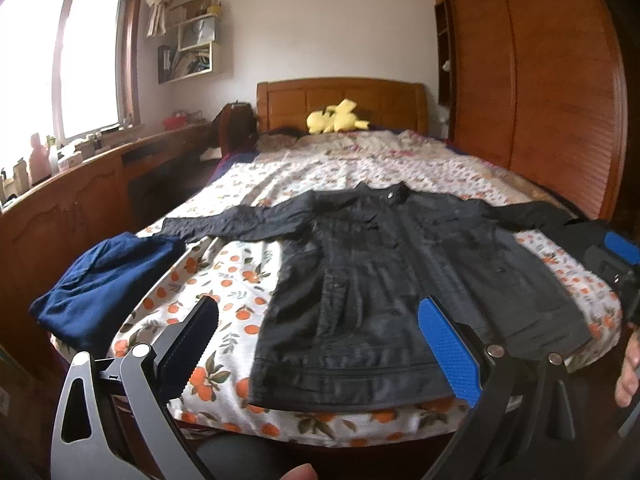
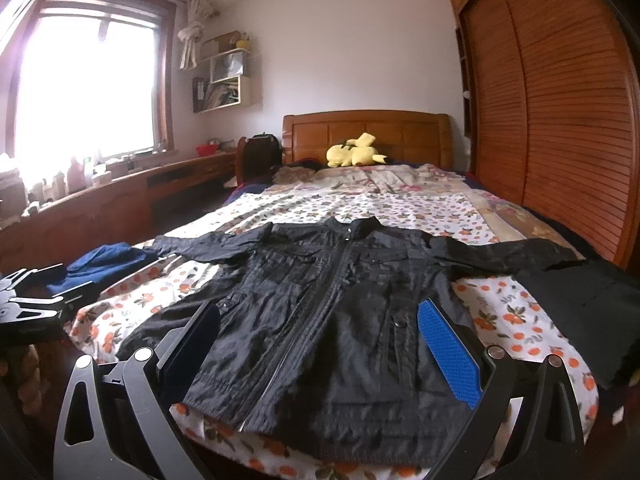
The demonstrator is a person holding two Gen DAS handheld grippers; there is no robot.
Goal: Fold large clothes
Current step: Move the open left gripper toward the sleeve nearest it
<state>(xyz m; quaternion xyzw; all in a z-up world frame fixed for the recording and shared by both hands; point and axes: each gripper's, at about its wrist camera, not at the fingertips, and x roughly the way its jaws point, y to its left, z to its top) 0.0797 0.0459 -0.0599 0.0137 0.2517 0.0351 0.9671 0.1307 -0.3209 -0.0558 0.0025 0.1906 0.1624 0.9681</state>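
A black jacket point(image 1: 372, 280) lies flat, front up, on the bed with both sleeves spread out sideways; it also shows in the right wrist view point(image 2: 320, 320). My left gripper point(image 1: 320, 312) is open and empty, held above the jacket's lower hem near the foot of the bed. My right gripper point(image 2: 320, 316) is open and empty too, above the jacket's lower half. The right gripper also shows at the right edge of the left wrist view point(image 1: 616, 256), and the left gripper at the left edge of the right wrist view point(image 2: 36, 304).
The bed point(image 1: 240, 276) has an orange-print sheet. A dark blue garment point(image 1: 100, 280) lies bunched at its left edge. A folded black cloth point(image 2: 584, 312) lies at the right edge. A yellow plush toy point(image 1: 336, 118) sits by the headboard. A wooden wardrobe point(image 1: 540, 92) stands on the right, a counter point(image 1: 80, 184) on the left.
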